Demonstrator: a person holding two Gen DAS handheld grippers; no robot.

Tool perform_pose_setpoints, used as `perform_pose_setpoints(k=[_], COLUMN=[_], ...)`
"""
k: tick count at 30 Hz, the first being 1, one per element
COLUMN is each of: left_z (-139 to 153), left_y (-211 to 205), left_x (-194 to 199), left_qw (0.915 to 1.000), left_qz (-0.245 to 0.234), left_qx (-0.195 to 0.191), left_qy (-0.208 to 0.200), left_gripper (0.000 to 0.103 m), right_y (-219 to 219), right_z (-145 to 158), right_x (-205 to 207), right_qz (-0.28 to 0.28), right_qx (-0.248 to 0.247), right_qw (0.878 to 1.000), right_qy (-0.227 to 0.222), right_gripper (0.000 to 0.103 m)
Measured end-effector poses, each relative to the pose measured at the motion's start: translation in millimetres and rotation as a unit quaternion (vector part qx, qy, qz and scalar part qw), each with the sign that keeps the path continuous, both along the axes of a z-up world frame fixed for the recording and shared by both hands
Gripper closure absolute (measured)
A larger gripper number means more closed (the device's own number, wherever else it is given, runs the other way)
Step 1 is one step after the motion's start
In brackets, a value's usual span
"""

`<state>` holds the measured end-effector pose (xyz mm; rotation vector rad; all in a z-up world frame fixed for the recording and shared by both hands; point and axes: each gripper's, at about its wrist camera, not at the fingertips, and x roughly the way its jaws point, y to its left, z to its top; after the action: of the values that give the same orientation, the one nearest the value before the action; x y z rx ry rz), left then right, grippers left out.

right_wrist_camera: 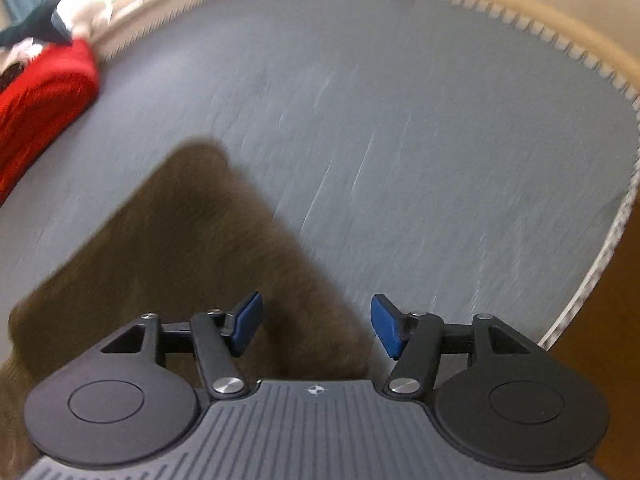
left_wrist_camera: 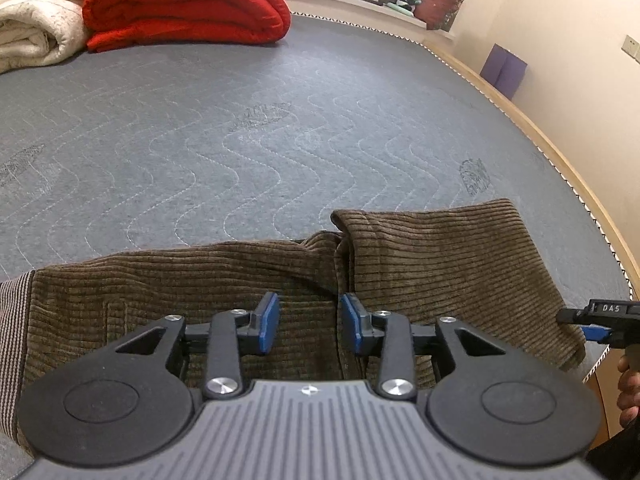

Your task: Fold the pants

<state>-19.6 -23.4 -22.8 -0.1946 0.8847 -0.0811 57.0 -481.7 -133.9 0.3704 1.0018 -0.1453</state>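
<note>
Pants [left_wrist_camera: 400, 264] on grey quilted mattress [left_wrist_camera: 240, 128], red blanket [left_wrist_camera: 184, 4] beyond

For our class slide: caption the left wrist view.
Open left gripper hovers over brown corduroy pants spread on a grey mattress.

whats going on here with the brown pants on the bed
A person holding tongs in each hand is folding brown corduroy pants laid out on a grey quilted mattress. The left tongs hover open just above the pants' middle, gripping nothing. The right tongs are open too, over the edge of a pant leg; that view is motion-blurred. A folded red blanket lies at the far end.
</note>
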Motion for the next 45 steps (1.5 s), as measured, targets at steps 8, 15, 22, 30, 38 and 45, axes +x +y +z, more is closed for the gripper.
perform_pose_setpoints(k=[8,15,22,30,38,45], left_z=[3,1,13,31,1,18], left_y=[-2,-5,-11,-3,11,9], left_x=[-6,-7,-12,-18,-1,-3], left_qw=[0.9999,0.9992,0.9944,0.9487,0.9621,0.9848], left_qz=[-0.008,-0.028,-0.051,-0.100,-0.024,-0.049], left_qx=[-0.009,-0.023,-0.092,-0.299,-0.267,-0.167], left_qy=[0.002,0.015,-0.011,-0.028,0.051,0.005], left_gripper=[0.056,0.046,0.022,0.001,0.037,0.085], right_y=[-2,0,69,200,236,229], right_z=[-18,-15,58,82,68,79], right_x=[6,0,-48,-157,-183,-172], right_qz=[0.008,0.018,0.169,0.470,0.542,0.532], right_qx=[0.044,0.035,-0.066,-0.166,-0.193,-0.162], right_qw=[0.998,0.999,0.974,0.820,0.768,0.794], right_qy=[0.050,0.036,-0.133,-0.280,-0.280,-0.246], right_gripper=[0.029,0.050,0.076,0.076,0.077,0.065])
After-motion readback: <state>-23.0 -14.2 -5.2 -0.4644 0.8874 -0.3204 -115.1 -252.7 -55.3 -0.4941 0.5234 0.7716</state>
